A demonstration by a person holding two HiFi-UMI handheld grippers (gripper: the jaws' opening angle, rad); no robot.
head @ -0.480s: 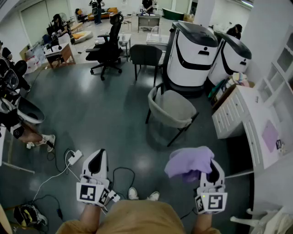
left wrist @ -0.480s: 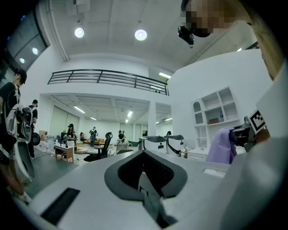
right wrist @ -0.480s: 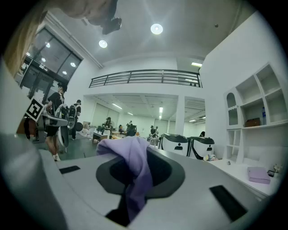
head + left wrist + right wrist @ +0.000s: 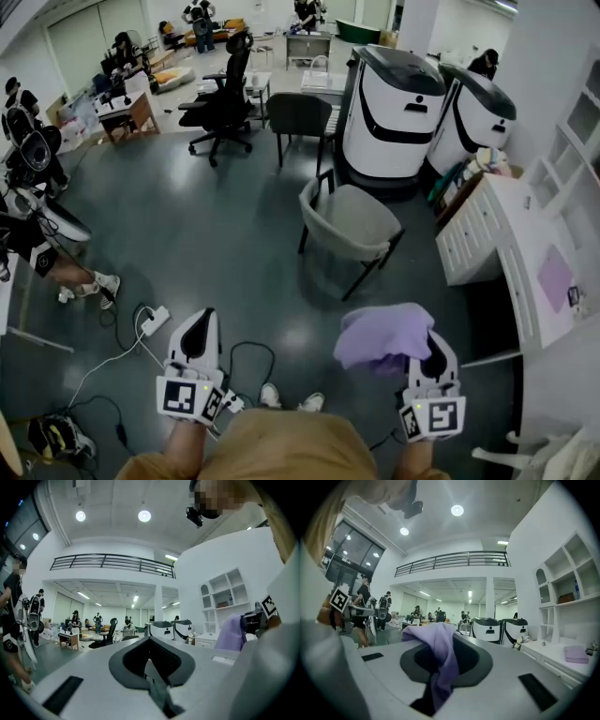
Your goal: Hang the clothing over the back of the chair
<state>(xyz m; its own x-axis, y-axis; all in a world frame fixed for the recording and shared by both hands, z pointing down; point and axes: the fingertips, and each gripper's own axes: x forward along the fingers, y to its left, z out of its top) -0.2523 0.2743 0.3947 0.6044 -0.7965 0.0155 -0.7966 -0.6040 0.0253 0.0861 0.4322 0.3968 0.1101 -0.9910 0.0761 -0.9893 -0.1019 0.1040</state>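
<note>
Head view: the left gripper (image 4: 200, 330) sits at seven o'clock in the picture, pointing level, well apart from the right gripper (image 4: 433, 349) at five o'clock. A bundle of purple clothing (image 4: 380, 337) bulges out of the right gripper's front end and droops toward its nine o'clock side. The chair (image 4: 349, 225) stands on the grey floor (image 4: 206, 244) at about eleven o'clock from the clothing, well apart from it, with nothing draped on its curved back. A white cabinet (image 4: 478, 234) lies at the chair's three o'clock.

Left gripper view: the left gripper (image 4: 151, 667) has its jaws drawn together with nothing between them (only a thin dark seam shows). The clothing (image 4: 232, 632) shows at three o'clock, beside the right gripper (image 4: 255, 618).

Right gripper view: the right gripper (image 4: 436, 686) has its jaws pinched tight on the clothing (image 4: 440, 656), which rises from the slot, folds over at the top and hangs down at six o'clock
</note>
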